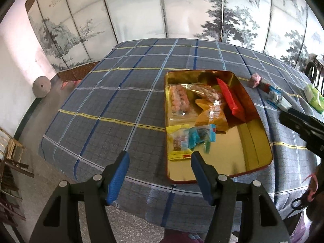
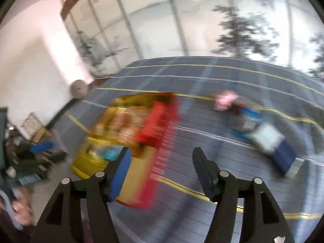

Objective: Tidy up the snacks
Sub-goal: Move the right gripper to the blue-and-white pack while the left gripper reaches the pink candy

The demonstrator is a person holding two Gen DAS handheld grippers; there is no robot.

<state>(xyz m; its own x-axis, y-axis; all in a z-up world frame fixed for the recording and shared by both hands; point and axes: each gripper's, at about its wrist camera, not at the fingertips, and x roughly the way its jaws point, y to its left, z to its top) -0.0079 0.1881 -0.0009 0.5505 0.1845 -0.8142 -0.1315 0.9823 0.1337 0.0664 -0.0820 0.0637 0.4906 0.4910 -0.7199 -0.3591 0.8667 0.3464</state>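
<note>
A gold tin tray with a red rim (image 1: 255, 154) lies on the plaid tablecloth and holds several snack packs: a clear bag of pink snacks (image 1: 179, 100), an orange pack (image 1: 210, 115), a red pack (image 1: 230, 99) and a blue-and-clear pack (image 1: 194, 137). My left gripper (image 1: 160, 160) is open and empty, above the tray's near left corner. My right gripper (image 2: 160, 158) is open and empty; its view is motion-blurred, with the tray (image 2: 129, 129) to its left. Loose on the cloth are a pink snack (image 1: 255, 80), a blue-white pack (image 1: 275, 97) and a green pack (image 1: 313, 98).
The plaid cloth (image 1: 121, 105) covers the table, whose near edge drops to the floor. A painted folding screen (image 1: 182, 10) stands behind. The right gripper's black body (image 1: 303, 127) shows at the right edge of the left wrist view. A round stone disc (image 1: 41, 87) leans by the wall.
</note>
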